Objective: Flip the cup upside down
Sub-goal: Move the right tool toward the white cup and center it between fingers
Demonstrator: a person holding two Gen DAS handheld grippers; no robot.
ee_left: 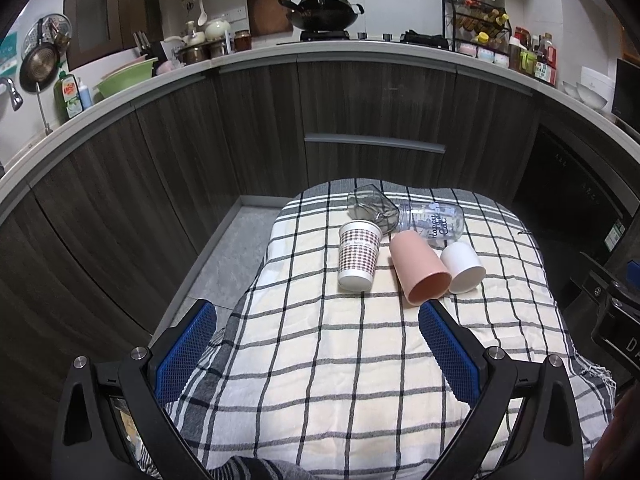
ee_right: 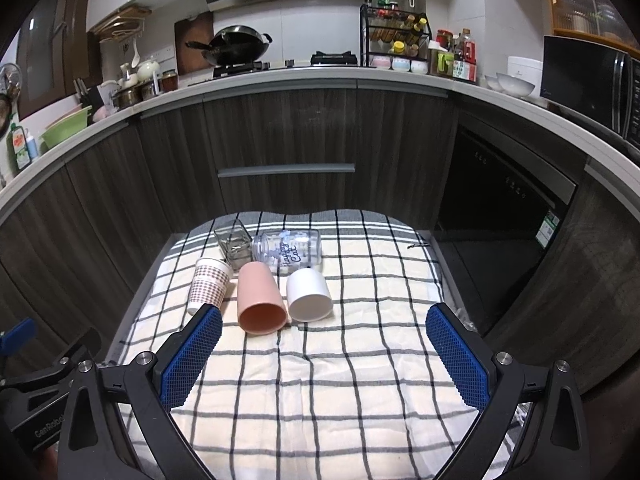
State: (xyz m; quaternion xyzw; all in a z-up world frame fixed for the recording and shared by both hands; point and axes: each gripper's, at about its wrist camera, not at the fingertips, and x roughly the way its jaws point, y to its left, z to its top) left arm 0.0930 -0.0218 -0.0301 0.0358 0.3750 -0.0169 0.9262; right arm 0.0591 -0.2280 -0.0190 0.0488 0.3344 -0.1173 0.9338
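Several cups lie on their sides on a checked cloth point(ee_left: 320, 360) point(ee_right: 320, 380). A patterned paper cup point(ee_left: 359, 257) point(ee_right: 211, 285) is at the left, a pink cup point(ee_left: 418, 268) point(ee_right: 259, 300) in the middle with its mouth toward me, and a white cup point(ee_left: 463, 267) point(ee_right: 309, 291) at the right. Behind them lie a grey faceted glass point(ee_left: 370, 208) point(ee_right: 234, 245) and a clear printed jar point(ee_left: 434, 222) point(ee_right: 290, 250). My left gripper point(ee_left: 318, 312) is open and empty, short of the cups. My right gripper point(ee_right: 324, 316) is open and empty, also short of them.
The cloth covers a small table in front of dark wood kitchen cabinets point(ee_left: 360, 100) point(ee_right: 280, 132). A counter above holds a wok point(ee_left: 322, 10) point(ee_right: 236, 46), a spice rack point(ee_left: 476, 26) and bottles. A dishwasher point(ee_right: 500, 208) stands at the right. Floor shows left of the table.
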